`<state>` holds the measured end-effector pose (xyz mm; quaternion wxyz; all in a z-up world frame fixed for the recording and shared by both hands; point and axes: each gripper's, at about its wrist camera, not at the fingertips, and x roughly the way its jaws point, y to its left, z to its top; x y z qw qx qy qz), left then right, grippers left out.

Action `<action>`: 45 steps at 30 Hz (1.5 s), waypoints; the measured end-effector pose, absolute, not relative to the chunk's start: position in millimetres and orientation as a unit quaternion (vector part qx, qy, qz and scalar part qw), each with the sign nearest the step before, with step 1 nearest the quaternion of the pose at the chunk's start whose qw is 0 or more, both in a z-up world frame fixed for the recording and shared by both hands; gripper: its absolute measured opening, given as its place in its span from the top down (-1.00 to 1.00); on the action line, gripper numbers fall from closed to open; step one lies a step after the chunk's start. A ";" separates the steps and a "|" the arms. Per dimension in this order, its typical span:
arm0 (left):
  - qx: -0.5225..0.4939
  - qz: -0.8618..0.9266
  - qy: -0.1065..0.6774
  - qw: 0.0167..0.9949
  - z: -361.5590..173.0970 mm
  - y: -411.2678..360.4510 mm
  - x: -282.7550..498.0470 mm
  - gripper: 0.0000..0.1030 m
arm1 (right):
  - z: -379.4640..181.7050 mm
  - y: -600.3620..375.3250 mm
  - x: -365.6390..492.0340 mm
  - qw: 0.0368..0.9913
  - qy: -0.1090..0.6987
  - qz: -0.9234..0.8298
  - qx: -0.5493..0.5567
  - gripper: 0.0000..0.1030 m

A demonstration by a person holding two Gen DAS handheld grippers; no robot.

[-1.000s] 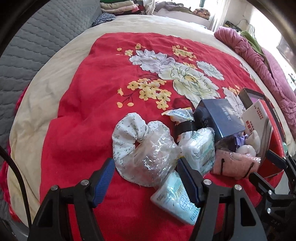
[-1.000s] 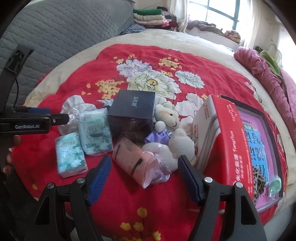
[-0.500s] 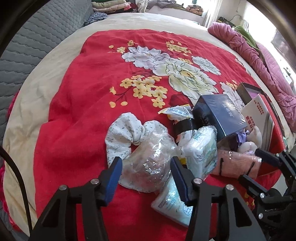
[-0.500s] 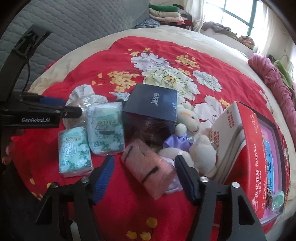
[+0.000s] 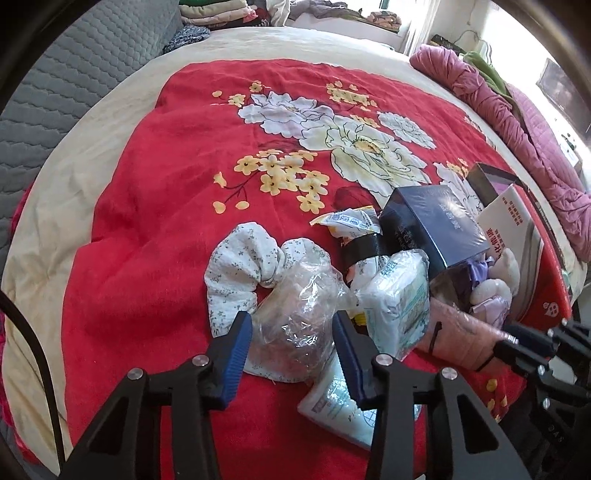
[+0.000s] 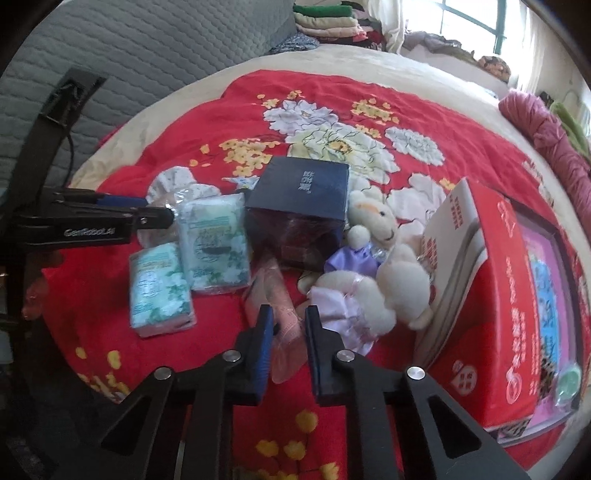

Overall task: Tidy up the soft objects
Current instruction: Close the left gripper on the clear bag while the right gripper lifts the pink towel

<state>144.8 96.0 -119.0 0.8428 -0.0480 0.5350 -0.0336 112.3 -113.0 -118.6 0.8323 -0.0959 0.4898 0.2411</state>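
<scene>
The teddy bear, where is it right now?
In the right wrist view the teddy bear lies right of centre on the red blanket, between the dark blue box and the red box.

A home bedroom: a bed (image 5: 74,177) under a red floral blanket (image 5: 177,192), folded clothes (image 6: 325,22) stacked far behind.

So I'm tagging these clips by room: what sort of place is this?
Most likely a bedroom: a red floral blanket spread over a bed, a grey quilted headboard, and folded clothes stacked near the window.
</scene>
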 end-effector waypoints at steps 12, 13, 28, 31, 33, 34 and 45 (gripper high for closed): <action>-0.040 -0.041 0.537 0.842 -120.3 93.8 145.2 0.12 | -139.9 -88.3 121.5 0.805 0.522 0.252 -0.127 0.66; -0.040 -0.041 0.537 0.842 -120.9 93.6 145.6 0.12 | -141.6 -87.3 122.1 0.804 0.524 0.249 -0.131 0.69; -0.054 -0.036 0.528 0.847 -110.0 100.7 141.1 0.20 | -84.8 -86.9 122.0 0.832 0.478 0.261 -0.105 0.82; -0.053 -0.032 0.517 0.854 -97.6 102.4 136.5 0.20 | -74.8 -93.0 122.4 0.840 0.470 0.258 -0.087 0.82; -0.050 -0.028 0.508 0.859 -87.6 101.8 133.3 0.20 | -70.3 -96.6 121.8 0.845 0.464 0.254 -0.083 0.82; -0.049 -0.027 0.505 0.861 -82.9 101.0 131.9 0.20 | -68.4 -98.0 121.8 0.846 0.462 0.252 -0.081 0.82; -0.029 -0.044 0.469 0.881 -30.7 65.0 114.8 0.20 | -28.5 -128.8 110.1 0.874 0.425 0.229 -0.051 0.82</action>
